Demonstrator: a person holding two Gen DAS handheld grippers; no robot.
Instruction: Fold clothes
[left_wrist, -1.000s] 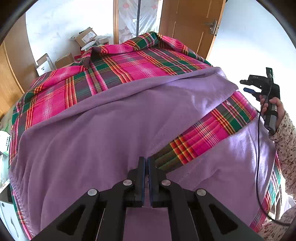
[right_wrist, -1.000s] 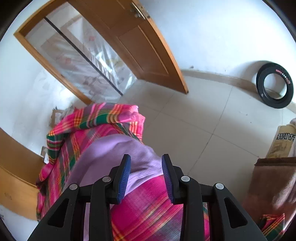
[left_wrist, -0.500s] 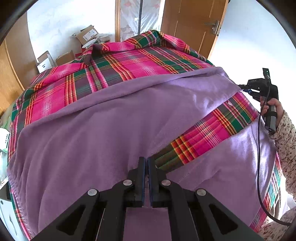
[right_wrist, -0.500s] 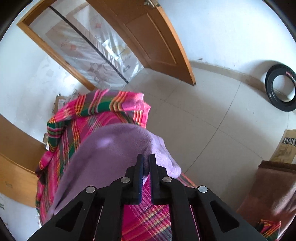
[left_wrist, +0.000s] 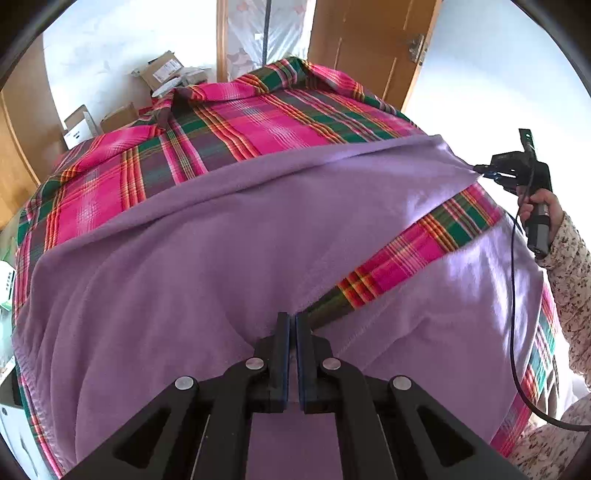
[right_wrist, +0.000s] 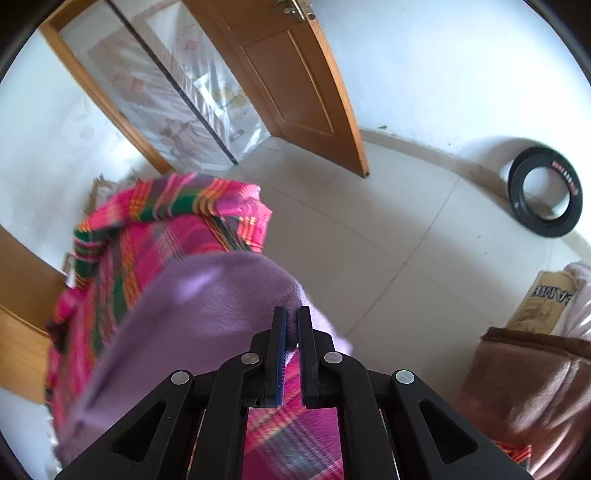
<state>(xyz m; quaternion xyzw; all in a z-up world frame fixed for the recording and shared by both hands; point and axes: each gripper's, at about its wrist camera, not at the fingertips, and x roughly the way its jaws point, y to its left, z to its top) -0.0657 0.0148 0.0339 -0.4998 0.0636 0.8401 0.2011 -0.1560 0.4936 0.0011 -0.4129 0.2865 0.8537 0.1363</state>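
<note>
Nearest the lens in the left wrist view, the left tongs (left_wrist: 291, 325) are pressed together on an edge of the purple fleece garment (left_wrist: 207, 266), unchanged from a second ago. The garment lies spread over a pink plaid cloth (left_wrist: 258, 118), with a strip of plaid showing between its two purple sections.

Farther out at the right edge, the right tongs (left_wrist: 484, 170) pinch the garment's far corner; a hand (left_wrist: 541, 206) in a floral sleeve (left_wrist: 570, 266) grips the handle. In the right wrist view these tongs (right_wrist: 291, 325), spread apart a second ago, are now closed on a fold of purple fabric, which lifts off the plaid.

Judgement: with both edges now secured, the grasp stage appears complete, and the garment is ready to be carried over into a fold.

Beyond, a tiled floor (right_wrist: 388, 236), a wooden door (right_wrist: 295, 88) and a black tyre (right_wrist: 545, 195) against the wall.
</note>
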